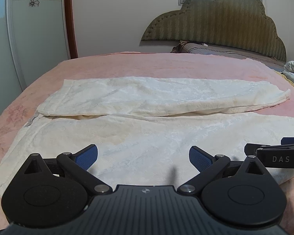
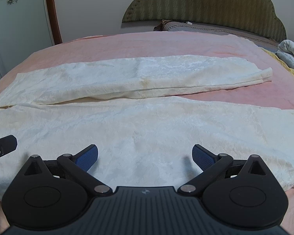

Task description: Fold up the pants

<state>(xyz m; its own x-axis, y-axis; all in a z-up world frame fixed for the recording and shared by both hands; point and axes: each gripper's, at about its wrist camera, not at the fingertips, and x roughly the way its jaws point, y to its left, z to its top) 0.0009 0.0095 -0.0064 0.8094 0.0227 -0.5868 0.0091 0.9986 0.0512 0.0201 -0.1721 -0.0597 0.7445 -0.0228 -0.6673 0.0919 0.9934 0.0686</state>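
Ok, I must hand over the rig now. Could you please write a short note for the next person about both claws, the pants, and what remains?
Left claw: open, empty, over the near leg close to the waist.
Right claw: open, empty, over the near leg further toward the cuff.
White pants: spread flat on the pink blanket, waist to the left, two legs side by side, far leg toward the headboard.
Done: pants laid out; no fold visible.
Left: probably grip the near leg's edge, fold it over the far leg, then fold lengthwise.
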